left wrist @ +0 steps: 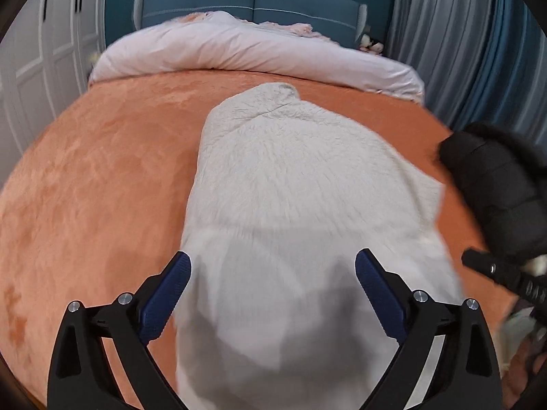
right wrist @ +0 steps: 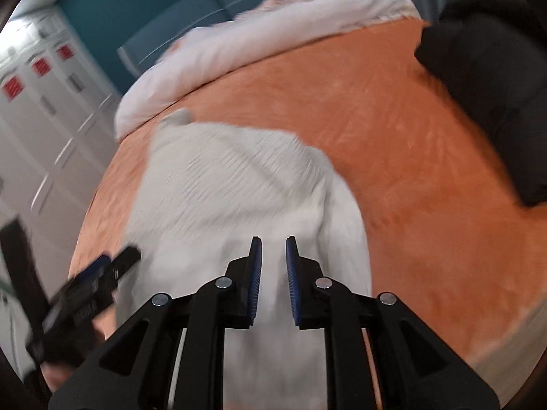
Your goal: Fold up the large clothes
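Note:
A white fleecy garment [left wrist: 290,188] lies folded lengthwise on the orange bed cover [left wrist: 102,171]; it also shows in the right wrist view [right wrist: 225,184]. My left gripper [left wrist: 272,263] is open wide, its jaws hanging above the garment's near end, holding nothing. My right gripper [right wrist: 273,249] is over the garment's near end with its jaws narrowly apart; white cloth shows in the gap, and I cannot tell whether it is pinched. The left gripper shows blurred at the left of the right wrist view [right wrist: 112,266]; the right gripper's tip shows at the right of the left wrist view [left wrist: 485,266].
A black padded jacket [left wrist: 495,184] lies on the right side of the bed, also in the right wrist view [right wrist: 489,78]. A pale rolled duvet [left wrist: 253,51] lies across the bed's head before the blue headboard [left wrist: 253,3]. White wardrobes [right wrist: 44,119] stand left, grey curtains [left wrist: 461,34] right.

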`<control>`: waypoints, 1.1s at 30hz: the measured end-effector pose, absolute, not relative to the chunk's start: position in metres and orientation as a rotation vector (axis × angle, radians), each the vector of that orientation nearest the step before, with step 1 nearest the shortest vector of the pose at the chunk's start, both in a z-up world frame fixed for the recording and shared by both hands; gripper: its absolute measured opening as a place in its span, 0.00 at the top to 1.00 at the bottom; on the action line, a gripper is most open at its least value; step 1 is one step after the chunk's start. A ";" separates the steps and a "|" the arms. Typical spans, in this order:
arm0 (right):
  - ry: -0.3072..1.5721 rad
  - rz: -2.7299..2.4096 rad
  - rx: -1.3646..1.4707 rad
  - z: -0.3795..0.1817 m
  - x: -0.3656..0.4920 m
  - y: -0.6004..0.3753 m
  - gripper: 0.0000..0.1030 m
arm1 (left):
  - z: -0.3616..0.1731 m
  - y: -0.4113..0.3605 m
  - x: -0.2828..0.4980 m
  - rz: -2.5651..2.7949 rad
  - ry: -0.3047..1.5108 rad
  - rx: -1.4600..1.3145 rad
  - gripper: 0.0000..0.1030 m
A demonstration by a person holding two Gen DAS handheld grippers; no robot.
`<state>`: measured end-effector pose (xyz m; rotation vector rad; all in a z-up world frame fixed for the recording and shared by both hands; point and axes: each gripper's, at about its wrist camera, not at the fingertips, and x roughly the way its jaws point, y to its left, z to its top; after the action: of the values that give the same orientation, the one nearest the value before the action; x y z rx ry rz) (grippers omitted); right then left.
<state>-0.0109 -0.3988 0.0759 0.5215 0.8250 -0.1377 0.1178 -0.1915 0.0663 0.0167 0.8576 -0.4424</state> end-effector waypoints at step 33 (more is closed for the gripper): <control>0.897 0.002 1.016 -0.044 0.002 -0.419 0.04 | 0.011 -0.144 0.151 -0.481 1.191 -0.414 0.05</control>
<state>0.0017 -0.4187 -0.0441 1.0163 0.8969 0.0018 0.1510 -0.1439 0.0110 -0.4140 1.1913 -0.4808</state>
